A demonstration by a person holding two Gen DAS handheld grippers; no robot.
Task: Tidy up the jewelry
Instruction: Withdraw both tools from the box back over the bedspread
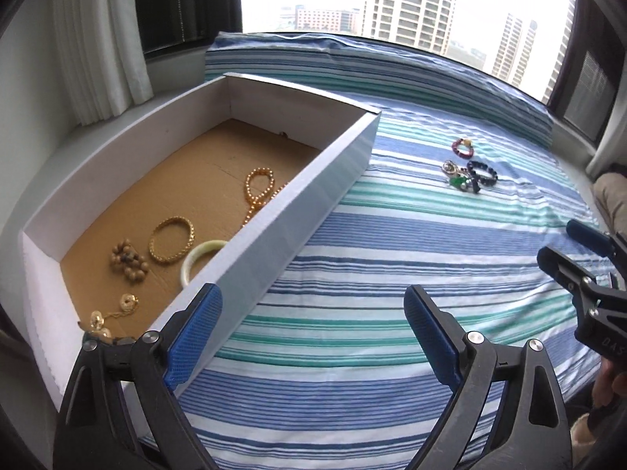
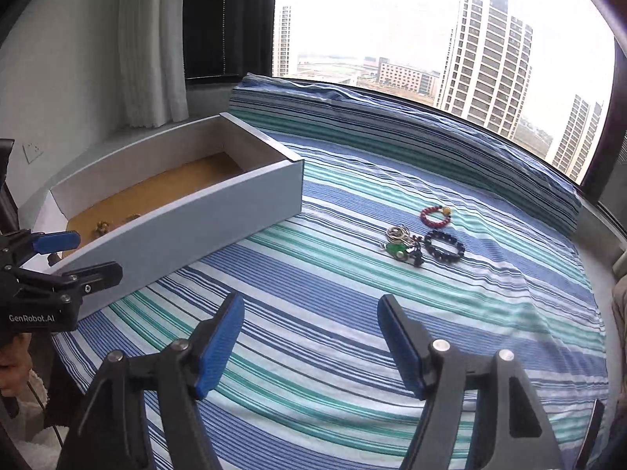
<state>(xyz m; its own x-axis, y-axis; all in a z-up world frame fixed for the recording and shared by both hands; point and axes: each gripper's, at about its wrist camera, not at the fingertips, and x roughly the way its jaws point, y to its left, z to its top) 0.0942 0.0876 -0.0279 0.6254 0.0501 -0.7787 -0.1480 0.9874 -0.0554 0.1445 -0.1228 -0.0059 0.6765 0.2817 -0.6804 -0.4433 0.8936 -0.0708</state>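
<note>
A white box (image 1: 313,196) (image 2: 188,219) with a brown floor holds a gold bead strand (image 1: 258,190), a gold bracelet (image 1: 171,243), a pale bangle (image 1: 200,258), wooden beads (image 1: 128,262) and gold coin charms (image 1: 113,309). On the striped cloth lie a red bead bracelet (image 1: 463,147) (image 2: 435,214), a black bead bracelet (image 1: 482,172) (image 2: 444,246) and a ring cluster with a green piece (image 1: 456,176) (image 2: 399,243). My left gripper (image 1: 313,305) is open and empty at the box's near corner. My right gripper (image 2: 311,317) is open and empty, short of the loose jewelry.
The striped cloth (image 1: 392,274) (image 2: 352,313) covers a window ledge with a raised cushion edge at the back. A white curtain (image 1: 102,39) hangs at the left. The right gripper shows in the left wrist view (image 1: 580,258); the left gripper shows in the right wrist view (image 2: 58,258).
</note>
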